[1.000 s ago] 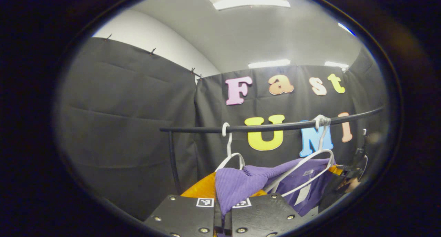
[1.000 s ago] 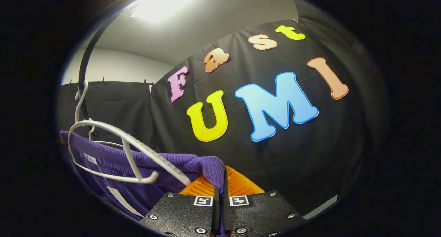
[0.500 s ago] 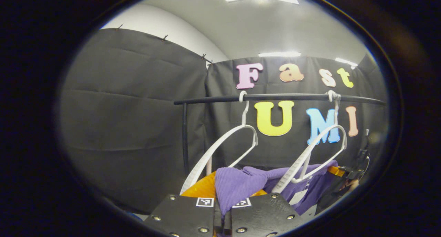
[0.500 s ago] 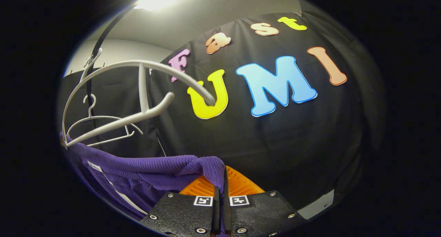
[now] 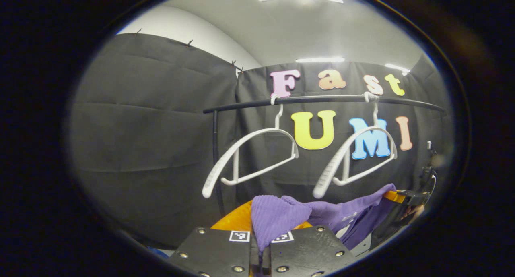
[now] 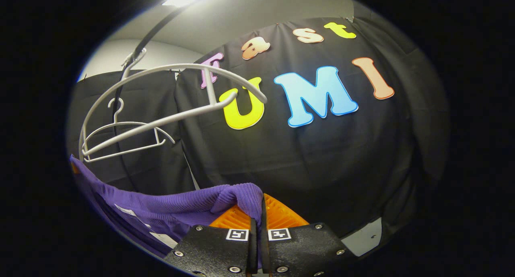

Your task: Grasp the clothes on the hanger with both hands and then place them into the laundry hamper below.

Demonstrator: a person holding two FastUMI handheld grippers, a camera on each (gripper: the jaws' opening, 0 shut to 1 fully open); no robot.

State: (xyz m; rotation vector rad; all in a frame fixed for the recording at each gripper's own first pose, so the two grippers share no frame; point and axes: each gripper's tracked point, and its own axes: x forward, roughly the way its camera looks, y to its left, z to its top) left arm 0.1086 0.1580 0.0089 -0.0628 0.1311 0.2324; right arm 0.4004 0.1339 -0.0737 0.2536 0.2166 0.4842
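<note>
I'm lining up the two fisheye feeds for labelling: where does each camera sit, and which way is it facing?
Left gripper view: rides the left gripper, facing the black rail with two bare white hangers; its fingers pinch the purple garment; the right gripper shows farther off.
Right gripper view: rides the right gripper, tilted up at the booth wall; its fingers pinch the garment's other end.
Shared: garment, hangers, rail.

No readable text. Only small square coded markers (image 5: 239,236) on claw bodies, and white garment labels (image 6: 122,209), too small to read.
</note>
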